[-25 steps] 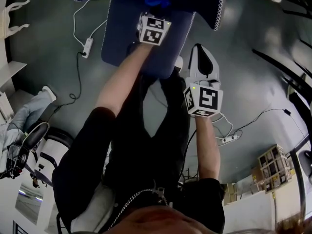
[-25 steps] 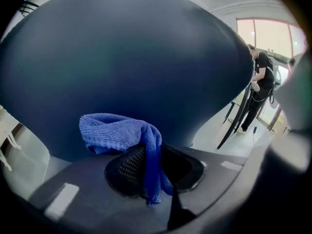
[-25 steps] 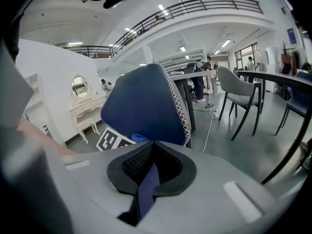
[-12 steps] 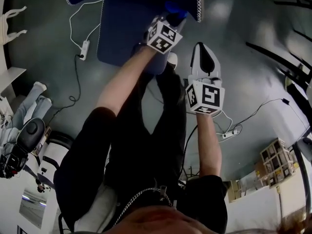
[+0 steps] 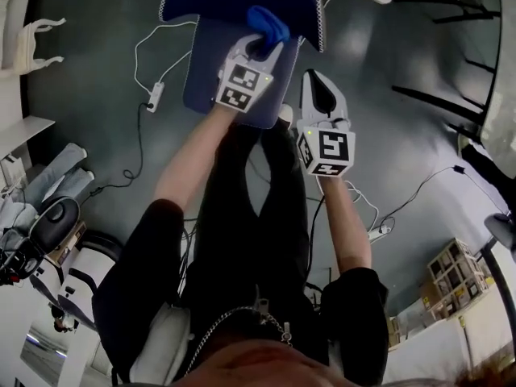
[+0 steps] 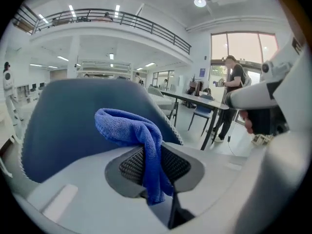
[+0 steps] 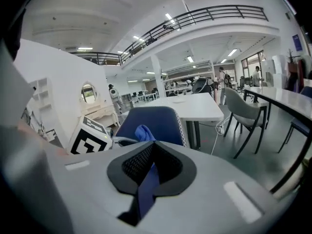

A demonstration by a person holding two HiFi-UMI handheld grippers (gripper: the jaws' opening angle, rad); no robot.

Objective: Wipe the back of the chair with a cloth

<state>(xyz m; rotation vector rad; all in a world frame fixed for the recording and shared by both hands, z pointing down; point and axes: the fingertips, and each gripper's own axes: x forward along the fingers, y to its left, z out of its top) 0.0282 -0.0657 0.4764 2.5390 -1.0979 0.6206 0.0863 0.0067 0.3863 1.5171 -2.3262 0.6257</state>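
While left gripper [image 5: 258, 45] is clamping its jaws on the blue cloth [image 6: 129, 128] right up at the chair back [image 6: 63, 126] | right gripper [image 5: 312, 81] is hanging beside it, jaws nearly together, gripping nothing | wiping step looks on, imo | next is calling for pressing the cloth flat and sweeping across

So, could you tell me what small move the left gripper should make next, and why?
Probably ease the left gripper forward until the blue cloth presses on the chair back. The gripper is shut on the cloth, which bunches just in front of the chair back; contact isn't clear.
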